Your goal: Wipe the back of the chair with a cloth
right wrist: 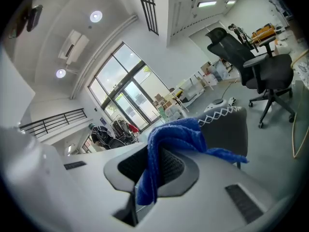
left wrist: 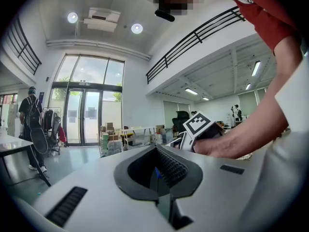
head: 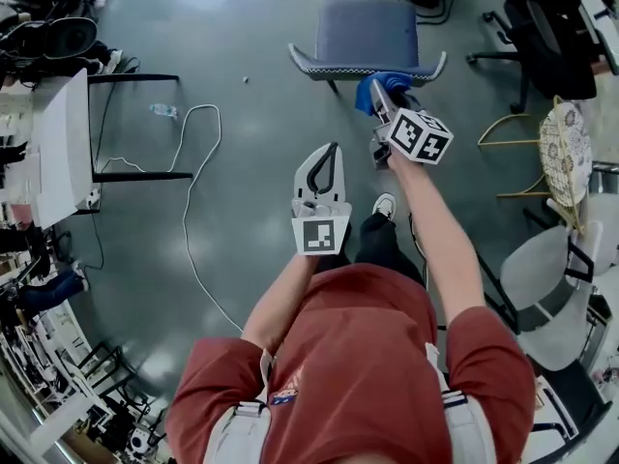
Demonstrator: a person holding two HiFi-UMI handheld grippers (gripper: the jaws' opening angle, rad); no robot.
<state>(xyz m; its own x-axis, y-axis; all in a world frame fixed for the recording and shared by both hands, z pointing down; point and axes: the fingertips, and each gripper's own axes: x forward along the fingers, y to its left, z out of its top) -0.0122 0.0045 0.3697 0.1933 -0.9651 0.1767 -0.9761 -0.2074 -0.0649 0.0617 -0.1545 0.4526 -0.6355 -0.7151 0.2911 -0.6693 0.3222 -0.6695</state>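
Note:
A grey-blue chair [head: 368, 32] stands ahead of me, its back [head: 368, 69] edged with white cross-stitching and turned toward me. My right gripper [head: 376, 87] is shut on a blue cloth [head: 365, 96] and holds it just below the top edge of that back. In the right gripper view the cloth [right wrist: 171, 139] hangs over the right gripper [right wrist: 157, 148], with the chair back [right wrist: 227, 127] close behind. My left gripper [head: 334, 149] hangs shut and empty in front of me, left of the right one. Between the shut jaws of the left gripper [left wrist: 156, 150] there is nothing.
A white table [head: 63, 148] stands at the left, with a white cable [head: 191, 196] and a plastic bottle [head: 162, 110] on the floor beside it. A black office chair [head: 546, 37] is at the upper right, and grey chairs [head: 551, 278] at the right.

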